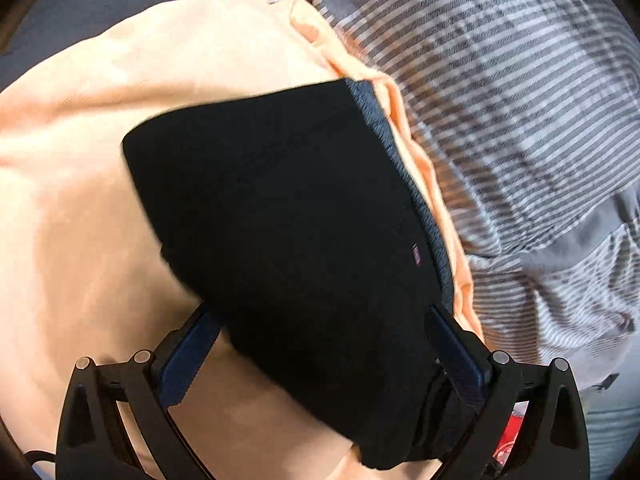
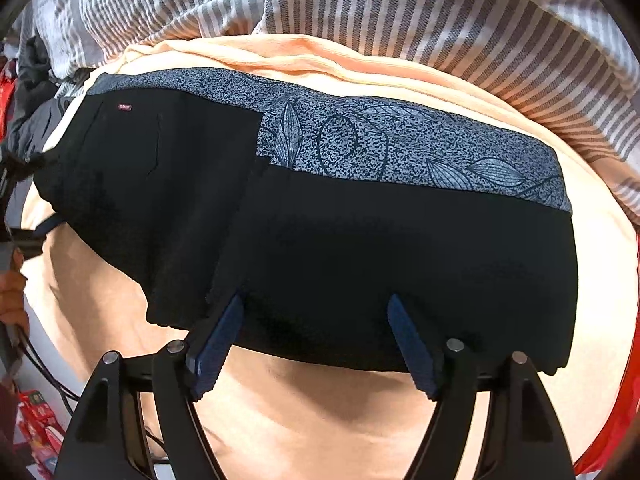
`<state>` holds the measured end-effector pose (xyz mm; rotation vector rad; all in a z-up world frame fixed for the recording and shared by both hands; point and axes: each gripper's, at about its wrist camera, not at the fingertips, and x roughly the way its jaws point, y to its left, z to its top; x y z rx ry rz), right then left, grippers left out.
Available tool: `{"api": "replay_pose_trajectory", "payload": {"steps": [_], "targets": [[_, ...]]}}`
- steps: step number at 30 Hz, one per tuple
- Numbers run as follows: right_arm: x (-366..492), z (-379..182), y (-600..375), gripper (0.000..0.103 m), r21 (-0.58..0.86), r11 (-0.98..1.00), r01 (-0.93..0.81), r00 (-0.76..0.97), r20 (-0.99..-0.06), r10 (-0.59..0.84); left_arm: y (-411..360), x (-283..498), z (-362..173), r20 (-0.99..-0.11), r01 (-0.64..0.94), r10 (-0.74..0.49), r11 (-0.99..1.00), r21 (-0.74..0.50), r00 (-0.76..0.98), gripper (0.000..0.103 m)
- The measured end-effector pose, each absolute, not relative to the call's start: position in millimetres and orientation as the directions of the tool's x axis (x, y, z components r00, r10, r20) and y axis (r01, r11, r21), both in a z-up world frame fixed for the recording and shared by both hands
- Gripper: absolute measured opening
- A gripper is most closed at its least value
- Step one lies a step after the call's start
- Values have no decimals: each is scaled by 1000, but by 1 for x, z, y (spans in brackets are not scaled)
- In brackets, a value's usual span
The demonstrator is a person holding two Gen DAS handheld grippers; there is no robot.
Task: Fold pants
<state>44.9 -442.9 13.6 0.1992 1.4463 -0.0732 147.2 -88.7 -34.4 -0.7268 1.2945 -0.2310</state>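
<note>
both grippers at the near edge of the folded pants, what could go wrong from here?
1. Both the left gripper and right gripper look open, straddling thick black pants; a shallow pinch may catch only top layers.
2. The peach sheet lies directly under the hem and could get pinched too.
3. Uneven lifting could undo the fold.

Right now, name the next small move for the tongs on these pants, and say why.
Probably draw both tongs back off the black pants. The pants already lie folded on the peach sheet, patterned waistband showing, and the left tongs and right tongs are spread open around the near edge.
</note>
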Motion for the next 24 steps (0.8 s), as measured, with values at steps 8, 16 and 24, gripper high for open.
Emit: {"api": "replay_pose_trajectory", "payload": {"steps": [8,16,24], "targets": [[49,11,-435,81,68,985,156,127,-991,48,-91,161,-32,-736,-208,-585,716,-666,340,102],[48,12,-436,81,71,986,152,136,-989,50,-112,172,-37,-830,-232,-472,807,-542,297,91],[70,52,-447,72,132,978,162,171,-980,104,-135,162,-7,-928,-103,-217,961,-258,304,25]]}}
